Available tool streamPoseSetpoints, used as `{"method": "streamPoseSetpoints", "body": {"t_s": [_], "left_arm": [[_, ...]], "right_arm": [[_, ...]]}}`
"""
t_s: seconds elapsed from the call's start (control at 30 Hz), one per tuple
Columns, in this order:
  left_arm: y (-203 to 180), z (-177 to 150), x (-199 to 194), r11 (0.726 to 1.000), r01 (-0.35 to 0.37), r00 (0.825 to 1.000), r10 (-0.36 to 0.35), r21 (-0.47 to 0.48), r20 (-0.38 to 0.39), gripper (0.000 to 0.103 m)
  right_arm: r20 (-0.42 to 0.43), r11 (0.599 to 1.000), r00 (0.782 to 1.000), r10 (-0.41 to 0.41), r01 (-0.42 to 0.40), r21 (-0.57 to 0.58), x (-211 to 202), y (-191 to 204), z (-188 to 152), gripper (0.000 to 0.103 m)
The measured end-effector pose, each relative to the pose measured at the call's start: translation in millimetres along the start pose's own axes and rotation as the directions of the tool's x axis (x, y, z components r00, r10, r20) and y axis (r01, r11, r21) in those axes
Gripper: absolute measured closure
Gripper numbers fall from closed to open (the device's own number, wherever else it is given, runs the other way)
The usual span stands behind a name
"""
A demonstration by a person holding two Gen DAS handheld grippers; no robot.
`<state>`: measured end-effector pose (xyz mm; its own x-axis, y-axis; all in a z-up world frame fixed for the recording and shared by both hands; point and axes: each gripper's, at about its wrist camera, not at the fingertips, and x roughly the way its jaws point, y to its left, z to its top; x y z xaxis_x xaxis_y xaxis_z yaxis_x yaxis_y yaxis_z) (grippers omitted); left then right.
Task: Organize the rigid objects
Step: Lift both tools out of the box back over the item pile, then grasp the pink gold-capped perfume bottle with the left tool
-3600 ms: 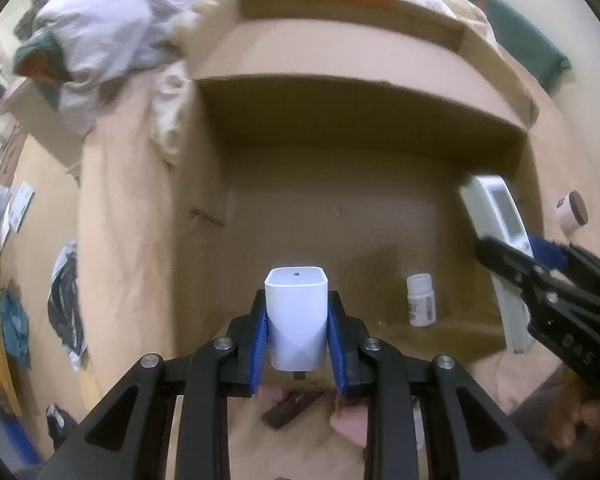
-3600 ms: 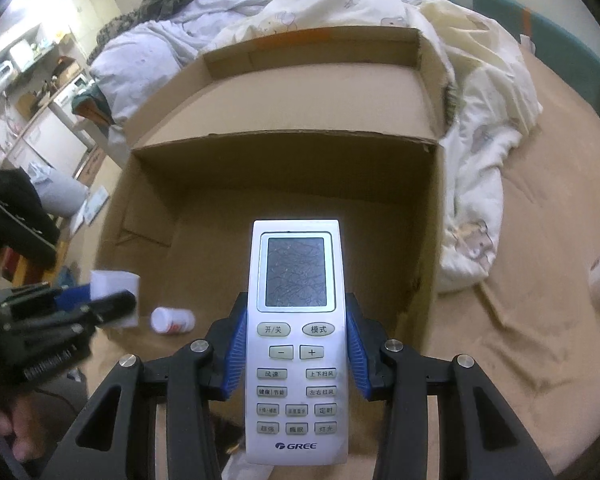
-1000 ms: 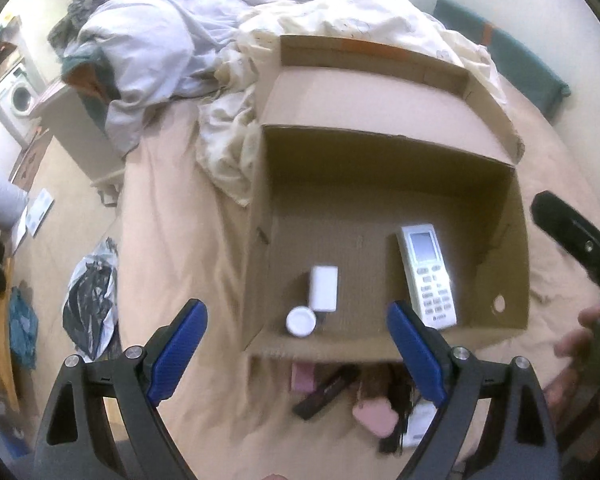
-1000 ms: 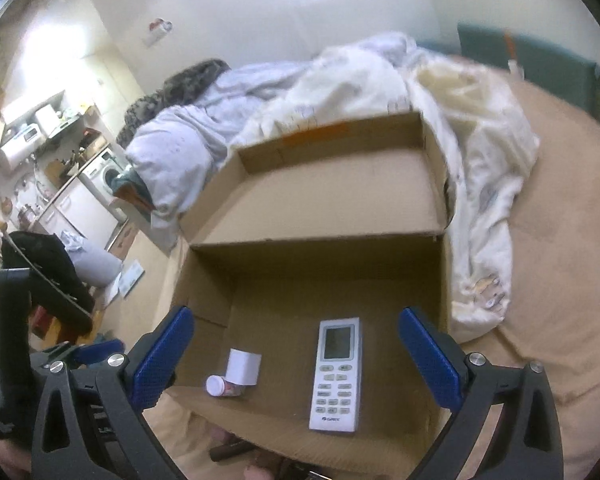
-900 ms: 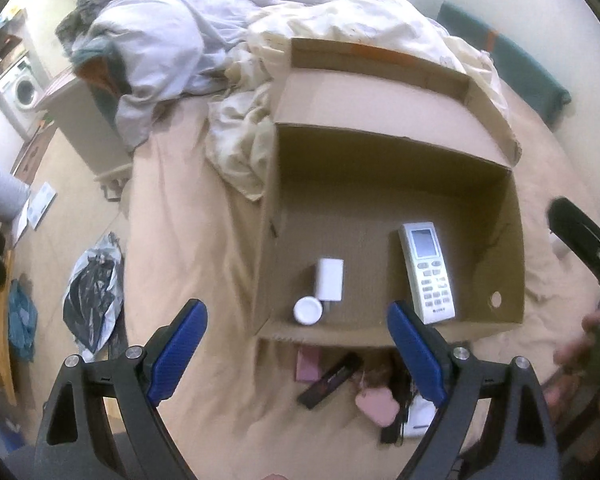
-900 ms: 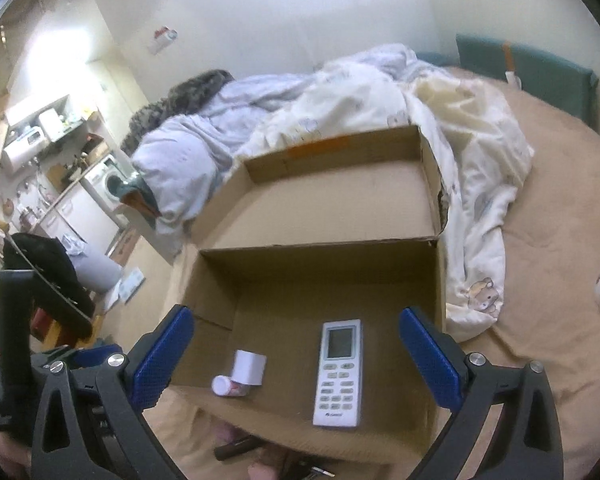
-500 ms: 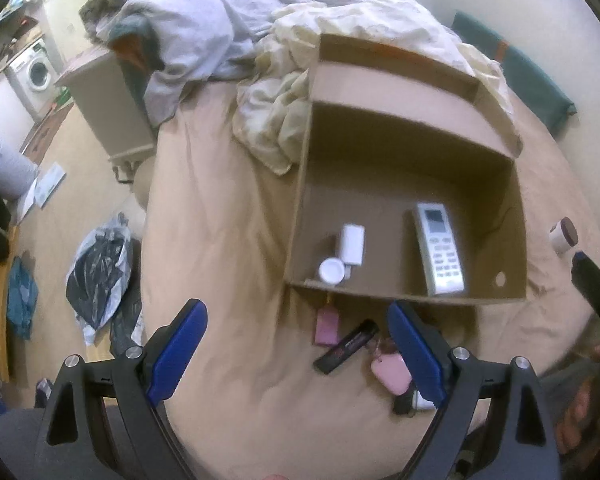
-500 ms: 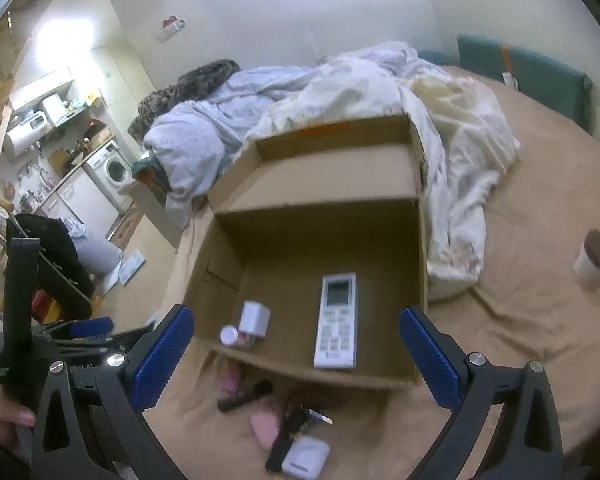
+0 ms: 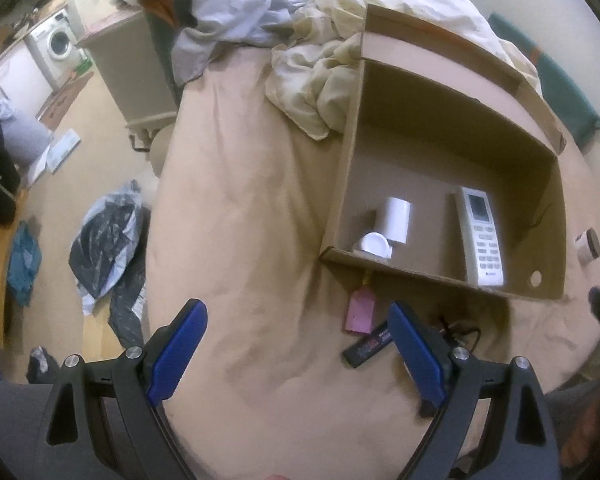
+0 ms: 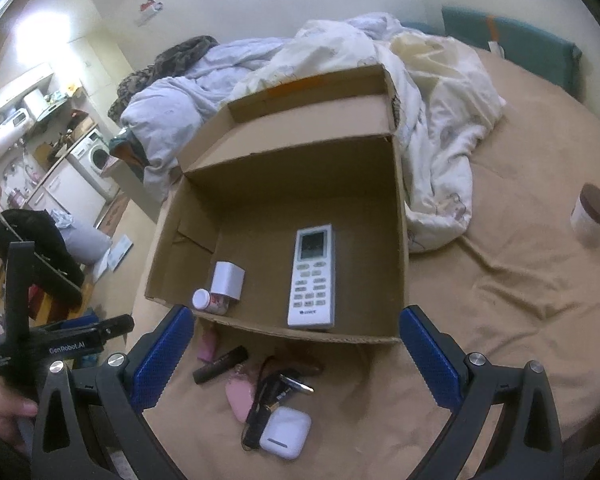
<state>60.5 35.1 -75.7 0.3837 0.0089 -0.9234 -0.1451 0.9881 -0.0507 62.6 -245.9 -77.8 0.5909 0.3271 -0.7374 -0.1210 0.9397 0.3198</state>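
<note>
Blue pads on both my grippers are sitting wide apart right now, nothing between them. I'm holding the left gripper [image 9: 296,344] over bare tan bedsheet [image 9: 236,240], and the right gripper [image 10: 296,360] is hanging above the loose stuff in front of the cardboard box [image 10: 400,240].

Going outward from the right one: just past the pads, around 12 o'clock, I'm looking at a white earbud case [image 10: 286,432], a pink pouch [image 10: 238,398] with a black strap and keys beside it, a dark tube [image 10: 220,365] and a pink card [image 10: 207,346] touching the box's front edge. All of it is lying on the sheet outside the box.

Further out at 12, inside the box, the white remote [image 10: 313,276] is lying flat, screen away from me. At about 11 o'clock the white charger block [image 10: 229,279] is standing with the small pill bottle [image 10: 210,301] lying right against it.

Way off at 2 o'clock a brown-lidded jar [image 10: 591,214] is standing alone on the sheet. Rumpled bedding [image 10: 440,120] is piling up behind the box.
</note>
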Motion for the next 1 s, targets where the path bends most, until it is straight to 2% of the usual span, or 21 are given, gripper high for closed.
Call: {"method": "streamPoseSetpoints", "body": {"t_s": [0.2, 0.23, 0.27, 0.33, 0.43, 0.57, 0.63, 0.73, 0.77, 0.83, 0.9, 0.93, 1.0], "left_arm": [[5, 1, 20, 0.998, 0.034, 0.996, -0.038, -0.047, -0.076, 0.013], [1, 0, 26, 0.999, 0.041, 0.994, -0.044, -0.037, -0.096, 0.016], [-2, 0, 31, 0.999, 0.046, 0.992, -0.049, -0.026, -0.117, 0.022], [-13, -2, 48, 0.999, 0.053, 0.984, -0.052, 0.004, -0.173, 0.025], [-25, -7, 69, 0.998, 0.057, 0.971, -0.050, 0.024, -0.234, 0.025], [-34, -6, 91, 0.998, 0.062, 0.959, -0.066, -0.022, -0.277, 0.025], [-39, -2, 99, 0.999, 0.050, 0.961, -0.054, -0.021, -0.271, 0.038], [-50, 0, 117, 0.999, 0.038, 0.955, -0.031, 0.016, -0.296, 0.046], [-51, -1, 120, 0.999, 0.031, 0.953, -0.023, 0.022, -0.301, 0.055], [-52, -3, 126, 0.999, 0.019, 0.951, -0.006, 0.039, -0.310, 0.062], [-54, -4, 126, 0.998, 0.032, 0.950, -0.014, 0.052, -0.312, 0.076], [-55, -4, 125, 0.997, 0.034, 0.950, -0.013, 0.063, -0.312, 0.080], [-57, -4, 122, 0.996, 0.033, 0.952, -0.007, 0.078, -0.305, 0.080]], "right_arm": [[-0.052, 1.000, 0.999, -0.017, 0.017, 0.005, 10, -1, -1, 0.000], [-0.059, 1.000, 0.998, -0.012, 0.013, 0.010, 11, -2, -1, 0.000], [-0.062, 1.000, 0.998, -0.010, 0.011, 0.012, 12, -2, -1, 0.000], [-0.069, 1.000, 0.998, -0.009, 0.011, 0.015, 13, -2, -1, 0.000], [-0.082, 1.000, 0.997, -0.003, 0.004, 0.017, 16, -1, -1, 0.000], [-0.099, 1.000, 0.995, -0.001, 0.001, 0.000, 20, 3, -2, 0.000], [-0.104, 1.000, 0.995, -0.001, 0.000, -0.011, 22, 4, -2, 0.000], [-0.111, 1.000, 0.994, 0.001, -0.002, -0.010, 24, 4, -1, 0.000], [-0.111, 1.000, 0.994, 0.002, -0.003, -0.008, 24, 3, 0, 0.000], [-0.116, 1.000, 0.993, 0.005, -0.005, -0.001, 24, 1, 0, 0.000], [-0.125, 1.000, 0.992, 0.010, -0.009, 0.010, 25, -2, 0, 0.000], [-0.130, 1.000, 0.991, 0.012, -0.010, 0.017, 26, -3, 0, 0.000], [-0.137, 1.000, 0.990, 0.018, -0.015, 0.027, 27, -5, 0, 0.000]]}}
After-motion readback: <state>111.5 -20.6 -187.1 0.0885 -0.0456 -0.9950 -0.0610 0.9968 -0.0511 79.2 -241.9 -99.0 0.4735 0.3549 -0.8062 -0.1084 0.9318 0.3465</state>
